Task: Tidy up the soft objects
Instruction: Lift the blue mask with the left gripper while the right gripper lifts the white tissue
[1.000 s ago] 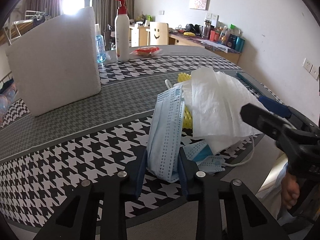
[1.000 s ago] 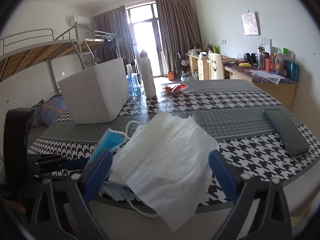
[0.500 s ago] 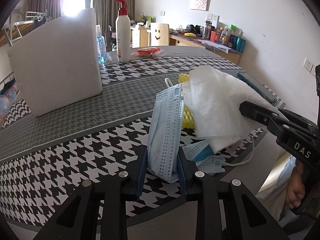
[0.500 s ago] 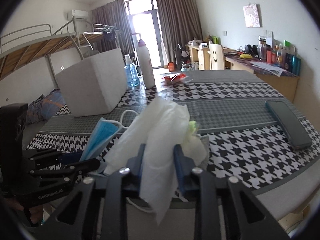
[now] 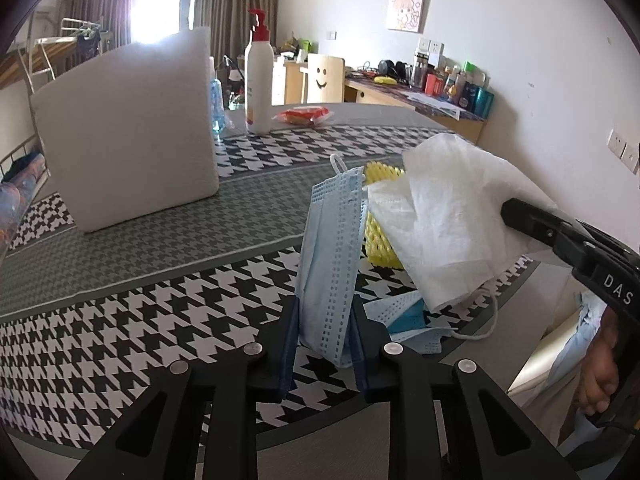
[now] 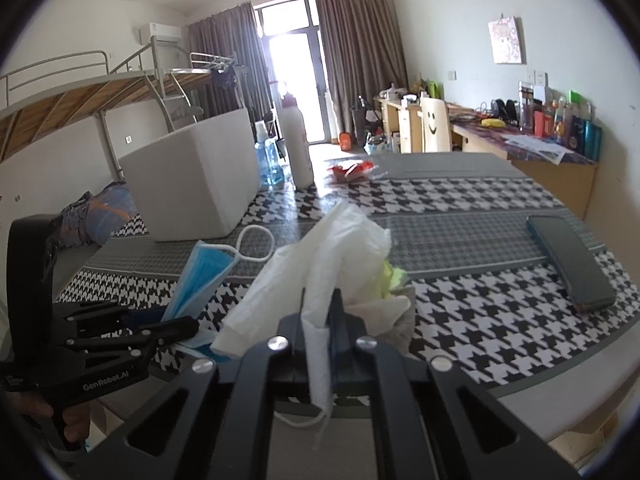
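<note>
Masks first: left tool (image 5: 325, 330) is clenched on a blue face mask (image 5: 332, 256) held upright just above the near edge of the desk (image 5: 120, 312), right tool (image 6: 318, 330) is clamped on a white tissue sheet (image 6: 320, 256) w/ a yellow foam net (image 5: 378, 240) right behind it. Best bet imo is to lift both straight up so the mask's loop (image 6: 256, 244) and the loose masks (image 5: 412, 320) lying under the tissue don't drag along, then carry toward the white foam box (image 5: 128, 132) w/o loosening grip. Thin stuff slips, so keep squeeze firm & move slow.
</note>
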`<state>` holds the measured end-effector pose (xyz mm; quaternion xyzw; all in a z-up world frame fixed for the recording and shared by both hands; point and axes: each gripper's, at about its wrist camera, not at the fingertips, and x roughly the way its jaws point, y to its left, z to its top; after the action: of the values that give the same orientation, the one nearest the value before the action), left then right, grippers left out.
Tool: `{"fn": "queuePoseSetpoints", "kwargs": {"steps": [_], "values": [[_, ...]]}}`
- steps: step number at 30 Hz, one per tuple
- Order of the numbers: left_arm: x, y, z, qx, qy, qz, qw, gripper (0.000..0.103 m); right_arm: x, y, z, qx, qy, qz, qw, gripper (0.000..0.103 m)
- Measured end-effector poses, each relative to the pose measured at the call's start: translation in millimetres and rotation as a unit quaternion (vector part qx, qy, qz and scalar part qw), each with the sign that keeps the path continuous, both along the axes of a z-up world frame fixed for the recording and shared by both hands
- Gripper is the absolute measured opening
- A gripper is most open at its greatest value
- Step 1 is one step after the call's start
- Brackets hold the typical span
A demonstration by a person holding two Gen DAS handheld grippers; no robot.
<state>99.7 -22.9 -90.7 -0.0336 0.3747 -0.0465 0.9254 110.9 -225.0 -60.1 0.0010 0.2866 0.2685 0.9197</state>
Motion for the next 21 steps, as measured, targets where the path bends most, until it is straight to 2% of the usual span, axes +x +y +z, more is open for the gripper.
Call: {"fn": "queuePoseSetpoints", "kwargs": {"steps": [21], "values": [[-22, 21, 30, -0.009, -0.045, 0.024, 0.9986, 0.024, -4, -15, 36, 0.036, -0.044, -0.017, 0.998, 0.003]]}}
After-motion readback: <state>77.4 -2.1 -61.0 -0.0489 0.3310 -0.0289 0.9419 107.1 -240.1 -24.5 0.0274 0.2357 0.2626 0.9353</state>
